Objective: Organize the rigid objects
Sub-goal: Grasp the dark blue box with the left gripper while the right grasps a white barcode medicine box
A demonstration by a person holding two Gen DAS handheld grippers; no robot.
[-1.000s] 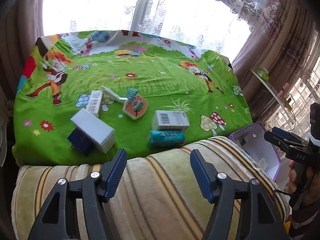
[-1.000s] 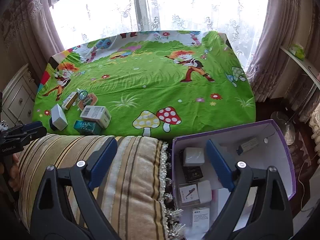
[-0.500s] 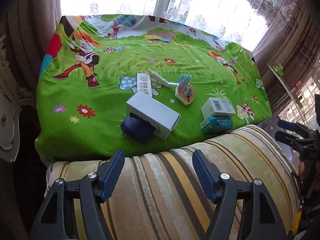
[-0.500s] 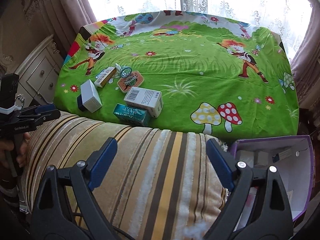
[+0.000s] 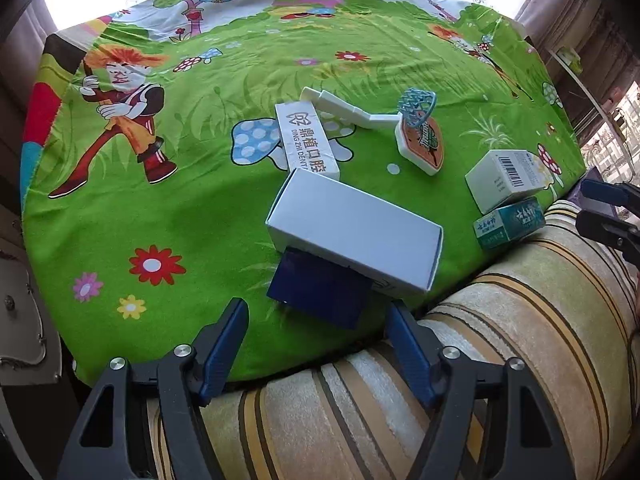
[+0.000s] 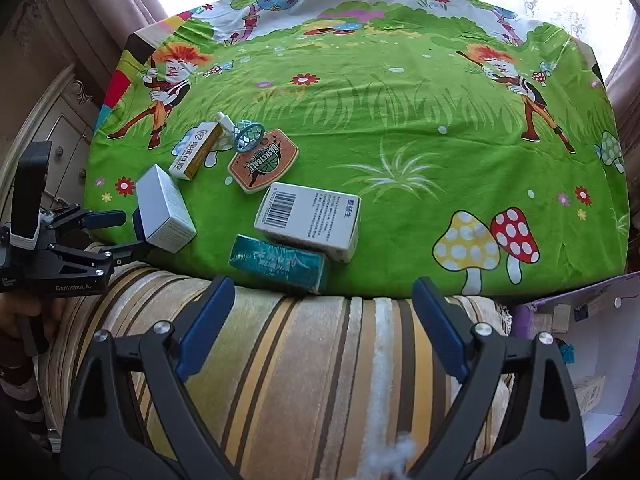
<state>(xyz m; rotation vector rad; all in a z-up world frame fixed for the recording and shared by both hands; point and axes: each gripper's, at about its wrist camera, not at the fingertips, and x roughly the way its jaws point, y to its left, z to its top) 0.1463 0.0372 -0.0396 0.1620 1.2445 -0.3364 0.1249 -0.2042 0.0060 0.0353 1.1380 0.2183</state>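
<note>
Several boxes lie on the green cartoon cloth (image 5: 200,208). A white box (image 5: 352,232) rests on a dark blue box (image 5: 320,292), just ahead of my open, empty left gripper (image 5: 316,336). Behind it lie a long dental box (image 5: 306,140) and a toy basketball hoop (image 5: 416,136). A barcode box (image 6: 310,220) leans on a teal box (image 6: 280,262), straight ahead of my open, empty right gripper (image 6: 324,316). The left gripper also shows in the right wrist view (image 6: 116,232), jaws either side of the white box (image 6: 164,212).
A striped cushion (image 6: 300,380) lies along the near edge under both grippers. A purple bin (image 6: 592,360) holding small boxes stands at the right. A white cabinet (image 6: 52,132) is at the left, curtains and a window behind.
Both grippers have swung left and moved closer to the boxes. The left now faces the white and blue boxes; the purple bin has slid to the right edge of the right view.
</note>
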